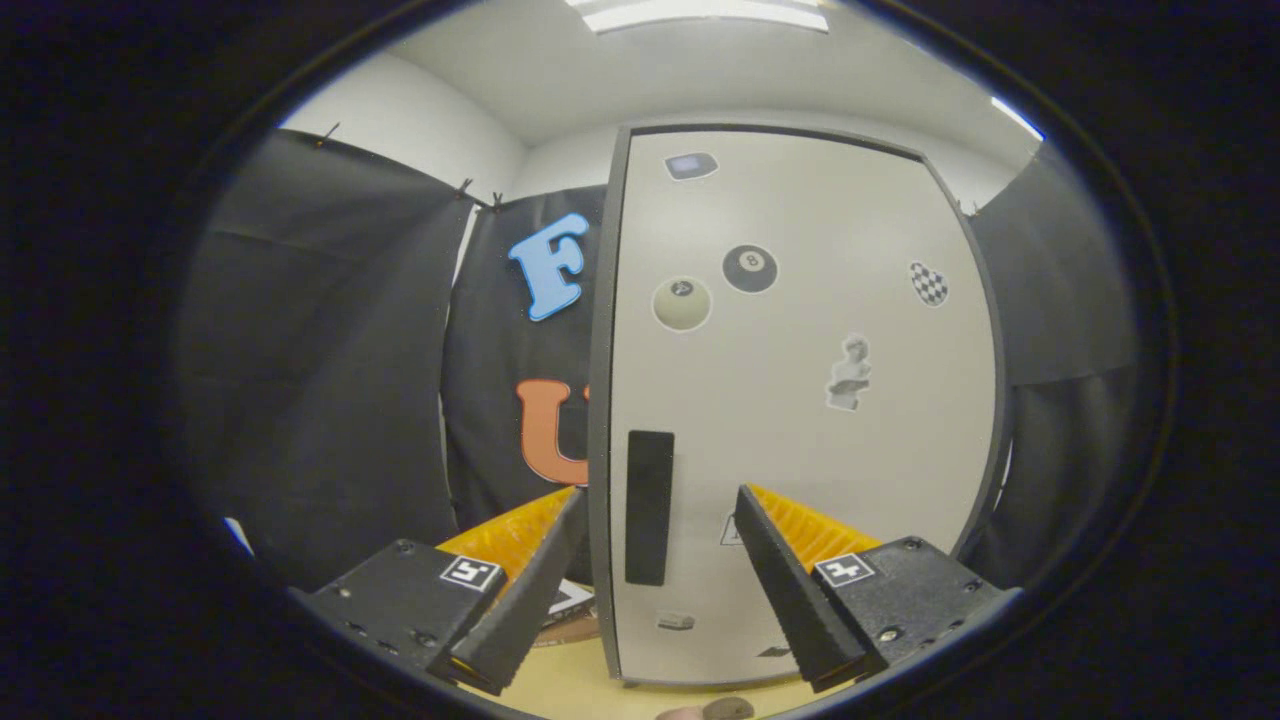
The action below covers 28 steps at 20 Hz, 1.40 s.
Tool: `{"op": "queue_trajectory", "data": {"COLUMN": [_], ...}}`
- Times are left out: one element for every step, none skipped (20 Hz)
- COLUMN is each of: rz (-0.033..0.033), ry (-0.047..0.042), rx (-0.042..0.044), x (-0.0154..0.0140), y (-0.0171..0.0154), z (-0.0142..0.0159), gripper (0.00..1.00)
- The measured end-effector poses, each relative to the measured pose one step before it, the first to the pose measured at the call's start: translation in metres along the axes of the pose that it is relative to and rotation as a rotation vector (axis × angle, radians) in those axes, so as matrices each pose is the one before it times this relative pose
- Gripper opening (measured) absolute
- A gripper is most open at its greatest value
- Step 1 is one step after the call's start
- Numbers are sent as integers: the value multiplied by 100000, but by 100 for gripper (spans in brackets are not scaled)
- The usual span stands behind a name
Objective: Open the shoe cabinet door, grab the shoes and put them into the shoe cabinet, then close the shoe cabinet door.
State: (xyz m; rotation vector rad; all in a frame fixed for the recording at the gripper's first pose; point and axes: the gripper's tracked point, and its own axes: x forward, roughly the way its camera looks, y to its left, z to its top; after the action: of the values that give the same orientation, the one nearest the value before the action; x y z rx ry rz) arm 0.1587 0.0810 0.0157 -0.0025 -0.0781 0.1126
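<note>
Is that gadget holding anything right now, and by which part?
Nothing. The hand-held gripper is open, its fingers apart in front of the closed cabinet door, with the dark handle between them, ungripped.

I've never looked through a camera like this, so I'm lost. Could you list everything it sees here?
Shoe cabinet door: one, pale grey, shut, straight ahead beyond the jaws.
Handle: one, black, upright, near the door's left edge, between the jaws and beyond them.
Stickers: several, mixed colours, scattered on the door.
Floor: tan, below the door.
Ceiling light: one, white, overhead.
Gripper: one, jaws open, holding nothing.
</note>
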Motion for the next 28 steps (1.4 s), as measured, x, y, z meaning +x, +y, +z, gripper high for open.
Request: {"op": "queue_trajectory", "data": {"rz": [212, -35, -1072, 514, 414, -1796, -286, 628, -1129, -483, -2892, -3028, -2797, -2375, -1649, 548, 1906, 1988, 1953, 1665, 1651, 1792, 1758, 2324, 2384, 2012, 1447, 1616], "ry": [931, 1849, 1402, 812, 1446, 410, 582, 1165, -128, -374, 736, 824, 2583, -87, 2107, 426, 2006, 174, -115, 606, 765, 184, 221, 549, -161, -390, 323, 260], "rx": [933, 765, 1106, 1155, 1050, 1578, 1064, 829, -922, -1954, -3162, -2903, -2458, -2365, -1818, 1051, 4274, 4635, 1793, 1266, -128, 396, 194, -645, 703, 472, -661, -975], "x": [932, 1124, 682, 817, 647, 603, 502, 577, -301, 417, 83, 359, -6, 104, 54, -184, 612, -347, -388, -154, -371, -410, -280, -513, -1003, -987, -426, -445], "y": [157, 22, -255, 75, 19, -456, -7, 152, 61, 248, -147, -266, -161, -171, -142, 96, 350, -71, 4, 36, 58, -5, -61, 24, 329, 162, -56, -170], "z": [-219, -325, -311, -171, -364, -144, -194, -352, -91, 348, -279, -137, -555, 42, -255, -147, -687, 107, 130, -209, 96, -6, -8, -48, -75, 43, 38, -50], "gripper": [99, 99, 99, 99, 99, 99, 99, 99, 98, 98, 97, 97, 92, 86, 77, 68, 60, 51, 42, 34, 30, 29, 29, 28, 28, 28, 28, 28]}}
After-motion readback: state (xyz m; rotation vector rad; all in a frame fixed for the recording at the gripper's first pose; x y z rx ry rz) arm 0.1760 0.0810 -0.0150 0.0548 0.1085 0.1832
